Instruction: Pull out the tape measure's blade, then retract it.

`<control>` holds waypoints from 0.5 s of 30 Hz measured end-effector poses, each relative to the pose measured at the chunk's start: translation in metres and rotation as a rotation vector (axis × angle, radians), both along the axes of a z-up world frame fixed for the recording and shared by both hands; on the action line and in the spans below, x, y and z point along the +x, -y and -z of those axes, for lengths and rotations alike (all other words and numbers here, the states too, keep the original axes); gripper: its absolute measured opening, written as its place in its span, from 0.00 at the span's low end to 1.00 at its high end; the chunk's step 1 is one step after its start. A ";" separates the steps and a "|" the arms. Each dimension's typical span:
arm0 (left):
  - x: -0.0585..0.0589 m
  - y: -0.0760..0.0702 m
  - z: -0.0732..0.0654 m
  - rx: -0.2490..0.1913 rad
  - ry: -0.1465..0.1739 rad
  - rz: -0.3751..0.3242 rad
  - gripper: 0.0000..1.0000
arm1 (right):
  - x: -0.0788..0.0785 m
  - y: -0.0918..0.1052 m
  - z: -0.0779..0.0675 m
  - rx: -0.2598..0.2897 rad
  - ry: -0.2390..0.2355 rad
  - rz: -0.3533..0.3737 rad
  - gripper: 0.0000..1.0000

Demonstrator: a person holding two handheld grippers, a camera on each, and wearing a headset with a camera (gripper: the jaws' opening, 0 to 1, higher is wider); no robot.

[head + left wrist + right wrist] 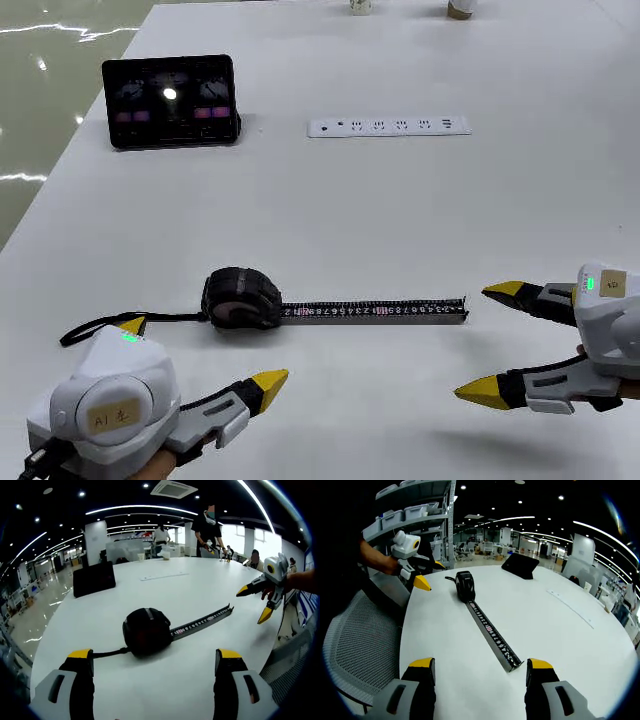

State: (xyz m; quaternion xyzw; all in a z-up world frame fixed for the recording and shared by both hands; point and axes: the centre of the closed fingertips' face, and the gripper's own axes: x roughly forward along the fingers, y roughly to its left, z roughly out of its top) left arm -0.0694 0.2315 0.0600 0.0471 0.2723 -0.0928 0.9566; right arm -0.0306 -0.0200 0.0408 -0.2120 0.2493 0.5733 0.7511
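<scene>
Jaws of the left gripper (pixel 200 352), a white housing with black fingers tipped in yellow, stand spread wide and pinch nothing; the matching right gripper (pixel 488 341) is likewise spread, with nothing between its tips. Between the two, on the broad white table (pixel 350 210), lies the black round-cased tape measure (pixel 241 298), its case toward the left gripper. Its narrow dark blade (pixel 375 310) with pale numerals is drawn out and lies flat on the table, running from the case toward the right gripper. The blade's end sits near the upper tip of the right gripper but apart from it. In the right gripper view the blade's end (pixel 512 665) lies just ahead of the gripper's own tips, between them, touching neither. A thin black wrist strap (pixel 100 328) trails from the back of the case across the table and passes beside one yellow tip of the left gripper; whether they touch cannot be told. In the left gripper view the case (pixel 146 631) lies ahead of the spread tips, midway between them and apart from both. Farther back on the table are a black tablet (pixel 170 101), propped up with its screen lit, and a flat white power strip (pixel 388 126), both well apart from the tape measure. A grey mesh chair (pixel 355 630) stands at the table's edge in the right gripper view
</scene>
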 end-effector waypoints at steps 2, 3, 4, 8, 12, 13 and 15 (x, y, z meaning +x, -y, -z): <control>0.000 -0.001 0.001 -0.003 -0.002 -0.008 0.99 | 0.002 0.001 0.001 -0.011 0.005 -0.015 0.72; 0.001 -0.001 0.001 -0.004 -0.001 -0.011 0.99 | 0.003 0.001 0.002 -0.016 0.008 -0.020 0.71; 0.001 -0.002 0.002 -0.005 -0.001 -0.017 0.99 | 0.005 0.001 0.003 -0.023 0.010 -0.027 0.70; 0.003 -0.003 0.002 -0.010 0.000 -0.030 0.99 | 0.010 0.001 0.005 -0.036 0.015 -0.045 0.67; 0.005 -0.003 0.002 -0.012 0.004 -0.043 0.99 | 0.013 0.002 0.008 -0.056 0.021 -0.073 0.63; 0.006 -0.003 0.002 -0.012 0.006 -0.046 0.98 | 0.014 0.001 0.009 -0.060 0.024 -0.078 0.62; 0.007 -0.002 0.002 -0.016 0.004 -0.051 0.98 | 0.016 0.002 0.011 -0.072 0.032 -0.090 0.60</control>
